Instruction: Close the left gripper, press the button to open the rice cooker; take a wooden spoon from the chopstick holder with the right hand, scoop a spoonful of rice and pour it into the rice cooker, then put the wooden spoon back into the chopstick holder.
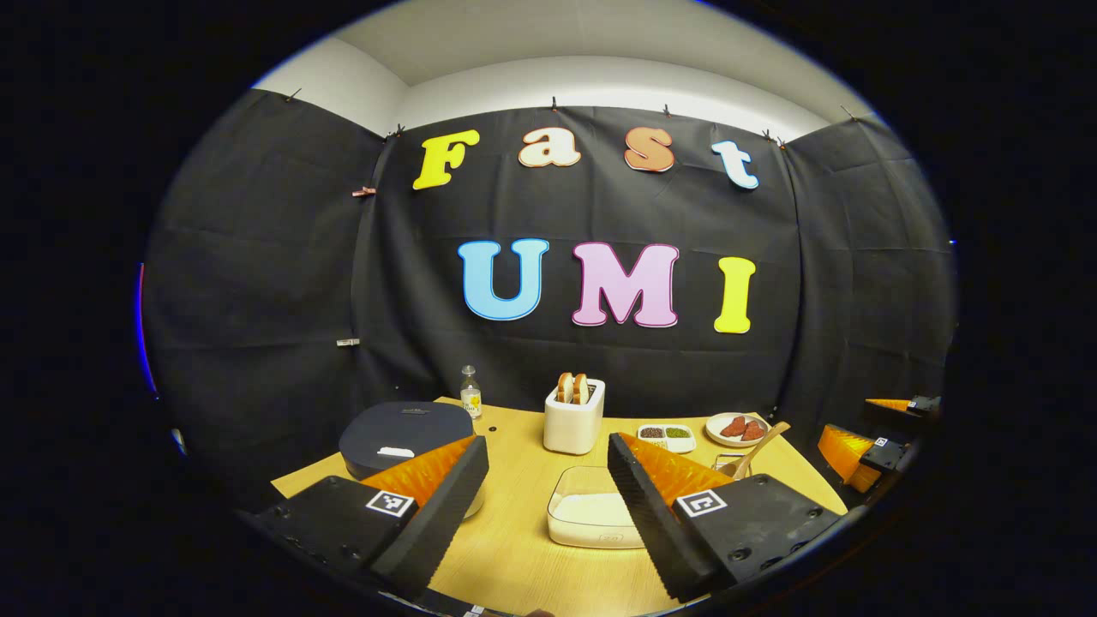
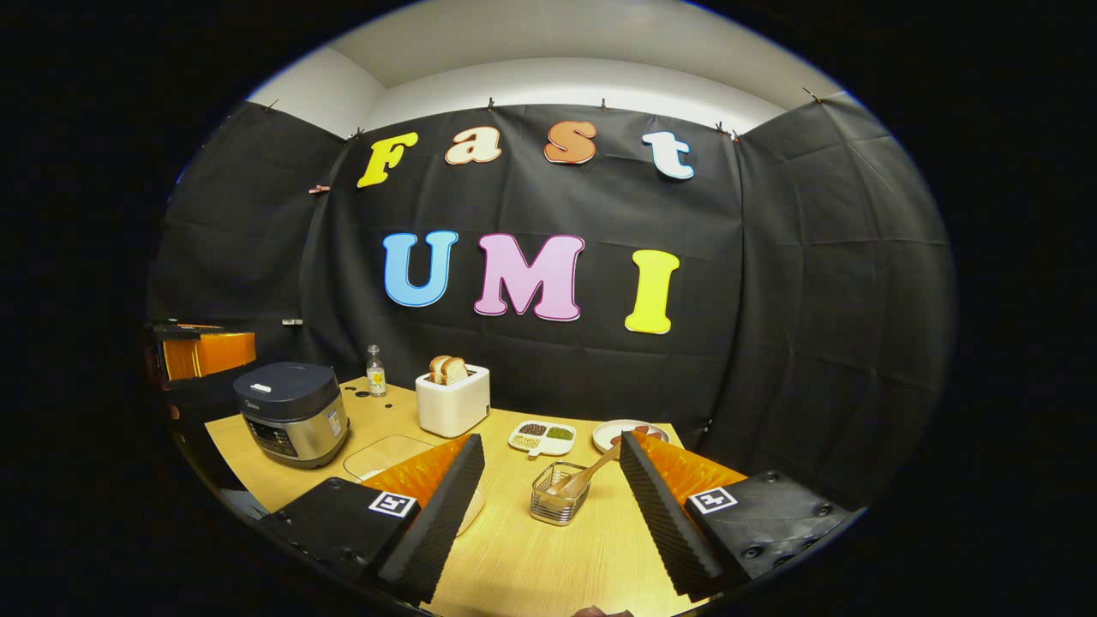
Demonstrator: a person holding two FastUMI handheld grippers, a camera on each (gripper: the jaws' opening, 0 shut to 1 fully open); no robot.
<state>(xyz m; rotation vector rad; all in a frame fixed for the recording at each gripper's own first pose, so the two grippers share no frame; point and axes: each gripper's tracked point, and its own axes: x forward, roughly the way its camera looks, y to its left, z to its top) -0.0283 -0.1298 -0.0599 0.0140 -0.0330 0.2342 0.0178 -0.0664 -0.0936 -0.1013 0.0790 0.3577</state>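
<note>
Two grippers, left [image 1: 548, 506] and right [image 2: 548, 506], gape wide, holding nothing. Cooker [image 2: 293, 411], lid down, sits ahead-left of the left one; pinch it shut before any button press. Spoon [image 2: 587, 477] leans in the holder [image 2: 557, 504] between the right fingers.

left tool [image 1: 548, 493]: black bodies with screws, square black-and-white marker on each, ribbed finger faces.
right tool [image 2: 553, 493]: same black bodies, screws, square markers, ribbed faces.

One rice cooker [image 2: 292, 410], one toaster [image 2: 452, 400] with two bread slices [image 2: 447, 368], one bottle [image 2: 374, 370], one wooden spoon [image 2: 589, 476].
</note>
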